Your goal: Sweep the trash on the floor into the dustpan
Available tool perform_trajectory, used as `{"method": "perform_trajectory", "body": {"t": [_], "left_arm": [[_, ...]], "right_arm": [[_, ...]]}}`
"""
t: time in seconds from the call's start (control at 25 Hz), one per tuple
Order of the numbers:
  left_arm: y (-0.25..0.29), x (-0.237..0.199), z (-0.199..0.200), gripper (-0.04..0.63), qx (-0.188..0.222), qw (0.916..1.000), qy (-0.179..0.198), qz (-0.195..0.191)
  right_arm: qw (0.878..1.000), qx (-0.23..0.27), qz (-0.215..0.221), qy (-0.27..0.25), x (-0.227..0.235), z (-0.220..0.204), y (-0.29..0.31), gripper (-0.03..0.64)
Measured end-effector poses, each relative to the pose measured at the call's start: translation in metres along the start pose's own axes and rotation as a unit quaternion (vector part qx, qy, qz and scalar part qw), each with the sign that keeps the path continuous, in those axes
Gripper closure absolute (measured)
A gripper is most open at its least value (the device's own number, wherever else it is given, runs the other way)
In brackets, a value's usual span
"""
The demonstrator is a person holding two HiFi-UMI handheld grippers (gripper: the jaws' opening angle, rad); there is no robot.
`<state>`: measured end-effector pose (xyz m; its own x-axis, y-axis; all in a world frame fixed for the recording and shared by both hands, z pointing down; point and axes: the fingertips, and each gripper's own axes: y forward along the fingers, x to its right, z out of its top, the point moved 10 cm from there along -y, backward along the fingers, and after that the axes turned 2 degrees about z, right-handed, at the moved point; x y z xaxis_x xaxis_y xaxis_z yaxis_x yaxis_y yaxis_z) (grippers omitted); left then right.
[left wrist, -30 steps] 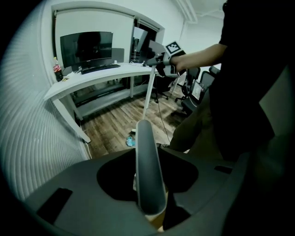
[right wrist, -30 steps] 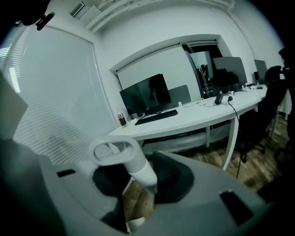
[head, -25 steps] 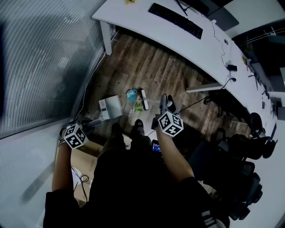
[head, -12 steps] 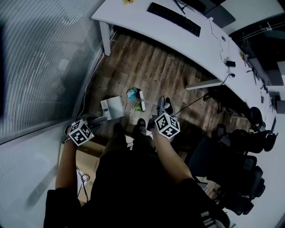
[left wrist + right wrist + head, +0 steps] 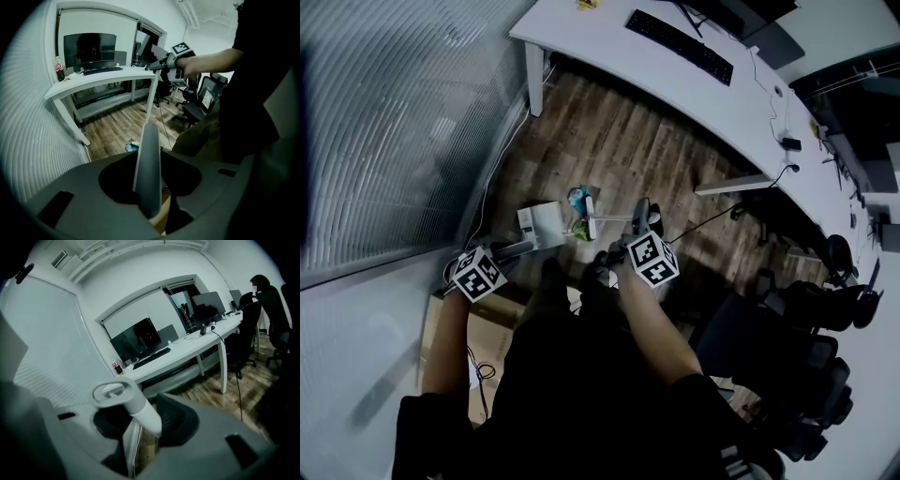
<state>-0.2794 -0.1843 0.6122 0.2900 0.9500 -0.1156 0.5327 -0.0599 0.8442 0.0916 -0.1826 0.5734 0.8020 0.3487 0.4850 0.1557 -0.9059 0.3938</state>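
On the wooden floor lies a white dustpan [image 5: 542, 225]; its grey handle [image 5: 147, 168] runs up between the jaws of my left gripper [image 5: 502, 258] [image 5: 149, 187], which is shut on it. Just right of the pan lie a blue piece of trash [image 5: 577, 198] [image 5: 131, 146] and a green piece [image 5: 579, 228]. The white broom head [image 5: 592, 216] stands against them on their right. My right gripper [image 5: 623, 248] [image 5: 140, 420] is shut on the broom's white handle [image 5: 129, 401], near its looped end. The broom pole [image 5: 152, 93] also shows in the left gripper view.
A glass wall with blinds [image 5: 403, 122] runs along the left. A long white desk [image 5: 694, 89] with a keyboard [image 5: 680, 45] stands beyond the trash, office chairs [image 5: 811, 309] at the right. A cardboard box [image 5: 487, 319] and cables [image 5: 478, 375] lie by my feet.
The right gripper has shifted left with the broom; the broom head and the green trash now lie closer to the dustpan. The left gripper has stayed in place.
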Motion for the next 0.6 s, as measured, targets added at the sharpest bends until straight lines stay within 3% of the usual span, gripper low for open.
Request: {"method": "perform_trajectory", "body": {"t": [0.12,0.36,0.6], "left_arm": [[0.000,0.001,0.000,0.477,-0.007,0.9997,-0.020,0.015],[-0.001,0.009,-0.006,0.477,-0.009,0.9944,-0.094,0.046],[0.005,0.025,0.000,0.479,-0.002,0.9961,-0.082,0.032]], "right_arm": [[1.000,-0.014,0.019,-0.009,-0.010,-0.007,-0.001,0.485],[0.997,-0.035,0.059,-0.027,-0.026,-0.021,-0.002,0.485],[0.996,-0.032,0.076,-0.016,-0.035,-0.020,0.010,0.476]]}}
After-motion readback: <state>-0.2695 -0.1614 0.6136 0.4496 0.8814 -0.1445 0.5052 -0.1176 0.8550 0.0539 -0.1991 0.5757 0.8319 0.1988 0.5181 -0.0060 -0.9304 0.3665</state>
